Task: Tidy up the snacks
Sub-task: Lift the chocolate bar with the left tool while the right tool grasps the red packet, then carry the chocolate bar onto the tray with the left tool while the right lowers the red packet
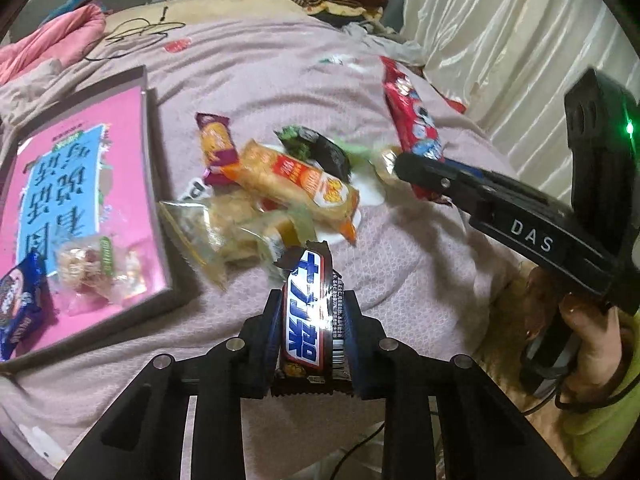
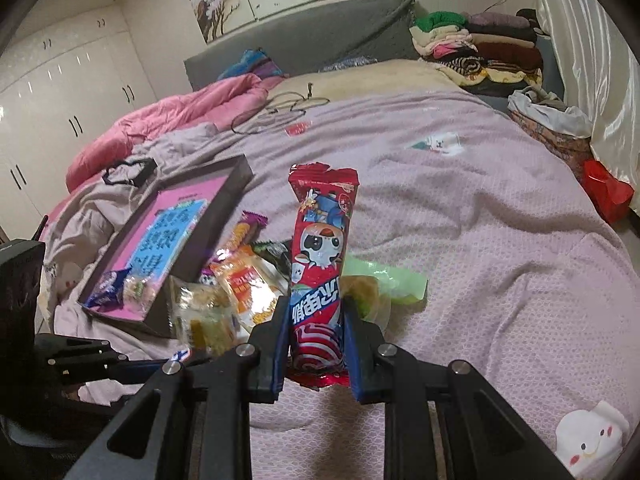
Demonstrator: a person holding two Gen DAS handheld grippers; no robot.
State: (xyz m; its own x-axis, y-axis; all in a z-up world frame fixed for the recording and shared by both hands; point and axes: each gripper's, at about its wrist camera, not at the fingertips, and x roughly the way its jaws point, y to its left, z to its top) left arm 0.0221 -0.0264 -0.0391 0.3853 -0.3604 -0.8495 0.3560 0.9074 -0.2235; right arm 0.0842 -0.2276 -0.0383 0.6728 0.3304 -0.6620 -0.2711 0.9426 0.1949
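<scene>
both tongs loaded, pick step done. left gripper [image 1: 312, 320] pinches a brown chocolate bar [image 1: 310, 312], right gripper [image 2: 316, 320] pinches a red milk-candy pack [image 2: 320, 256], both lifted above the snack pile [image 1: 276, 192] on the bed [image 2: 480, 240]. next, i'd judge: carry to the pink box [image 1: 80, 184] and drop beside the snacks inside. only the left view shows the person's hand [image 1: 592, 328]; only the right view shows the wardrobe [image 2: 60, 92].
</scene>
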